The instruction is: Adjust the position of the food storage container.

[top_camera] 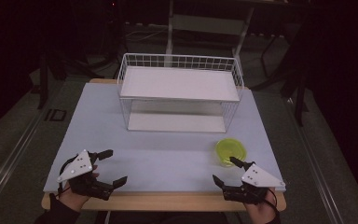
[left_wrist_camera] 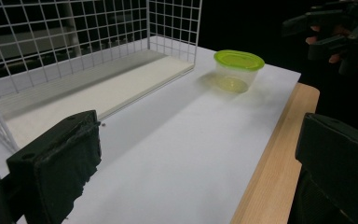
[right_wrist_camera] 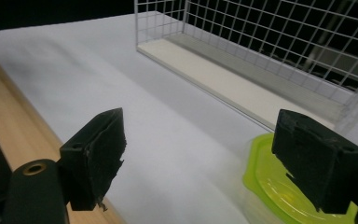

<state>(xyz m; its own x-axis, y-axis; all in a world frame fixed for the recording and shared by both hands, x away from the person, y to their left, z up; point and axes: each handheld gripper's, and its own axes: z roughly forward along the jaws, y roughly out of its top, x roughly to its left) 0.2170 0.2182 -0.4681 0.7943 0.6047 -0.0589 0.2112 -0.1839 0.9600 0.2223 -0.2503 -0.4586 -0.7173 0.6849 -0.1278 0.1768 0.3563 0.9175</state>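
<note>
Both grippers, left (top_camera: 110, 166) and right (top_camera: 224, 170), had jaws spread, empty. Lidded plastic container (top_camera: 230, 151) sat just ahead of right jaws. Likely light, slick, squashy; grip low across walls.

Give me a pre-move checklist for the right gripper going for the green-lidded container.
1. Right gripper jaws open, nothing between them: ok.
2. Green-lidded container upright on the table, lid on: ok.
3. Container between the right jaws: not ok; it sits beside and just past one jaw.
4. Left gripper open, well away from the container: ok.
5. White wire rack apart from the container: ok.
6. Lid fully sealed: cannot tell.
</note>
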